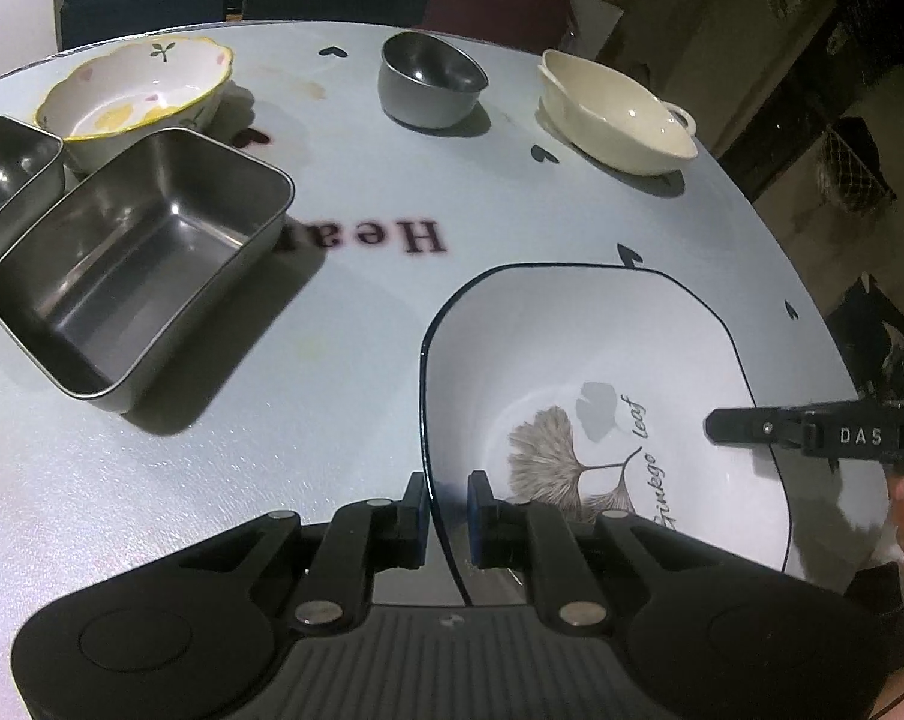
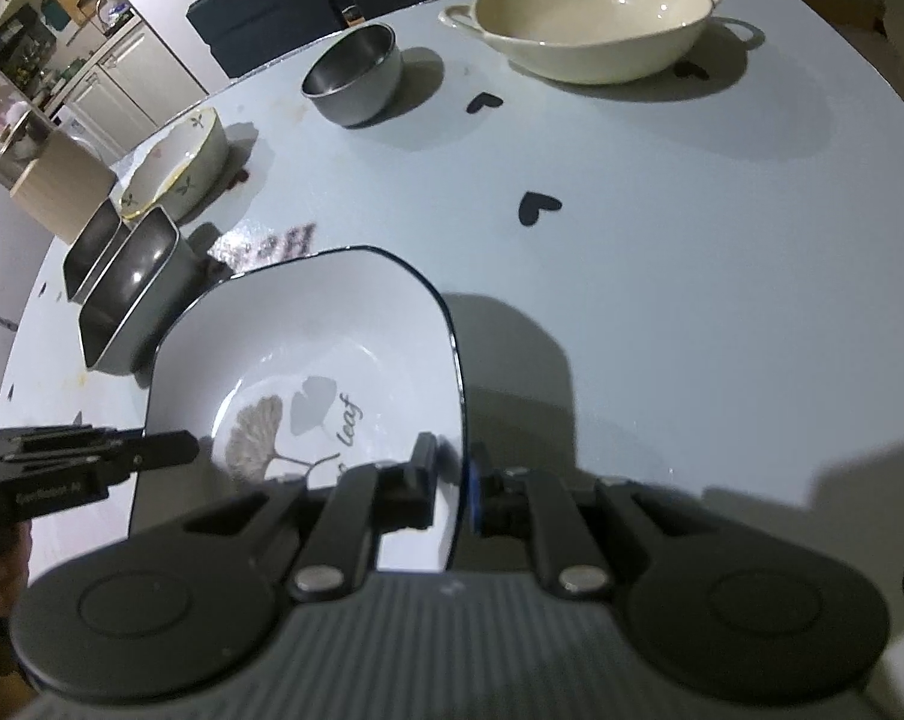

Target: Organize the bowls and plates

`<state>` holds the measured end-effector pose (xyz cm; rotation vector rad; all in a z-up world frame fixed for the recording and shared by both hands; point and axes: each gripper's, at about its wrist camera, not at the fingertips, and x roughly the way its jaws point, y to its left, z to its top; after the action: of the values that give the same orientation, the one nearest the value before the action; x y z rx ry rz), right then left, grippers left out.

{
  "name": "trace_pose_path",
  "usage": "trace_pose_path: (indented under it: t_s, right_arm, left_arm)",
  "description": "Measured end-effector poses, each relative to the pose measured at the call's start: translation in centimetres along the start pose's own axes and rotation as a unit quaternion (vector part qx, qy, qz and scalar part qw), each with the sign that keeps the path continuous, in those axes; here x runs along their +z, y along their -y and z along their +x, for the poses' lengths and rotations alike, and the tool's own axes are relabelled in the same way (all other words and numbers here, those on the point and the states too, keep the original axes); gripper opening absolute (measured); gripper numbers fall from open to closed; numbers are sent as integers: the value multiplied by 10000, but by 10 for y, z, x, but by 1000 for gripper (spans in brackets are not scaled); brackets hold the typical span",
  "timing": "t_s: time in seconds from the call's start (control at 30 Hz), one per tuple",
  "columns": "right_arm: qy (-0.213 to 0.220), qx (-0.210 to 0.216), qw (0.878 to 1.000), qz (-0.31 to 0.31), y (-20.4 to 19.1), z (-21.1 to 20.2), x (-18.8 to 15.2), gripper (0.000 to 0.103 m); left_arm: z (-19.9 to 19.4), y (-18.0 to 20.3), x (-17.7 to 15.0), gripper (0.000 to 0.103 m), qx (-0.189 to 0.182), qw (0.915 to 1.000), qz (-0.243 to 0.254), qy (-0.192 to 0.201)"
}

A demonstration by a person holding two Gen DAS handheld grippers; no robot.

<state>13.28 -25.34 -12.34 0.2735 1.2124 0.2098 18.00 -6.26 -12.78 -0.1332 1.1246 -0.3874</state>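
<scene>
Ginkgo-leaf bowl (image 1: 601, 384) — the white, squarish one with the dark blue rim — is hanging between our two hands over the pale heart-printed table (image 1: 392, 330). We are pinching its left rim with the left gripper (image 1: 446, 510), one finger outside the wall and one inside, jaws nearly pressed together on the thin ceramic. We are doing the same on the opposite rim with the right gripper (image 2: 454, 480), which is showing in the left wrist view as a black bar reaching in from the right edge. Whether the bowl's base is clear of the table or just grazing it, we are not able to say for sure; the broad shadow beside it in the right wrist view suggests it is lifted.

Everything else is lying ahead of both claws, across the table. To the front left we are seeing two rectangular steel trays — the nearer tray (image 1: 146, 264) and a second tray (image 1: 8, 180) just beside it — with the scalloped floral bowl (image 1: 134, 96) behind them. The small steel bowl (image 1: 431, 87) is standing farther back, and the cream two-handled dish (image 1: 616, 111) is to the far right, well apart from the rest.

We are judging that the wide ginkgo bowl suits the bottom of a stack. The left hand is nearer the trays and the right is nearer the cream dish, so the carry direction decides which hand is leading.
</scene>
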Motion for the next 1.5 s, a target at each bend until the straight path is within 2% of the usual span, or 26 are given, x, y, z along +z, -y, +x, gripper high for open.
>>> trace_pose_path:
  t_s: [0.47,0.77,1.23,1.3,1.5]
  right_arm:
    - [-76,-203,9997,-152,-2,4,1,13]
    - [24,-390,9985,-372,-14,3,1,13]
    - [-43,-574,9969,-529,-10,10,3,15]
    - [-47,-563,9970,-526,-10,10,3,15]
    - [-86,-551,9970,-545,-9,9,4,15]
  left_arm:
    - [7,5,-3,17,47,9995,323,-42]
    - [5,4,-4,18,30,9994,328,-85]
    - [1,8,-3,18,24,9987,514,-59]
    - [1,8,-3,21,54,9986,531,-61]
    - [1,6,-2,21,25,9989,463,-94]
